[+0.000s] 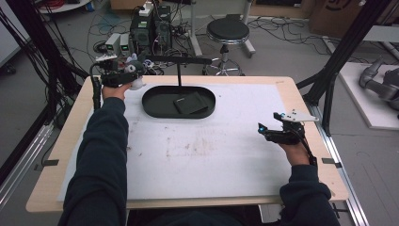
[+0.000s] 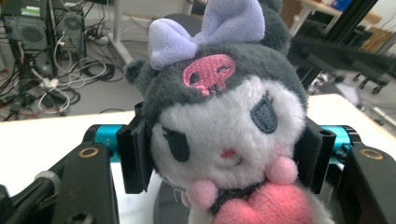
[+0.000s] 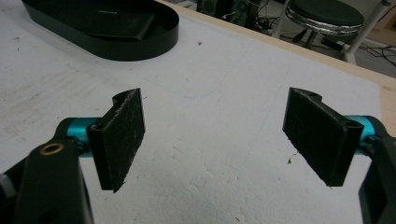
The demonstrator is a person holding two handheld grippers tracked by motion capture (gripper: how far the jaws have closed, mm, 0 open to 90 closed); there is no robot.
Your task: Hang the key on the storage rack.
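Cables, computer towers and a round stool (image 1: 228, 32) are crowding the floor beyond the white-covered surface (image 1: 197, 155). At its far left corner, the left gripper (image 1: 127, 74) is pinching a plush toy (image 2: 224, 135) by the head between its jaws, holding it just beside a black oval tray (image 1: 155, 106) that is carrying a flat dark wallet (image 1: 190, 103). Near the right edge, the right gripper (image 3: 212, 135) is hovering with jaws spread wide, gripping nothing.

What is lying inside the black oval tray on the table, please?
Inside the black oval tray lies one flat black wallet-like item, set toward its right half. The rest of the tray floor looks bare. Whatever is beneath that item is covered.
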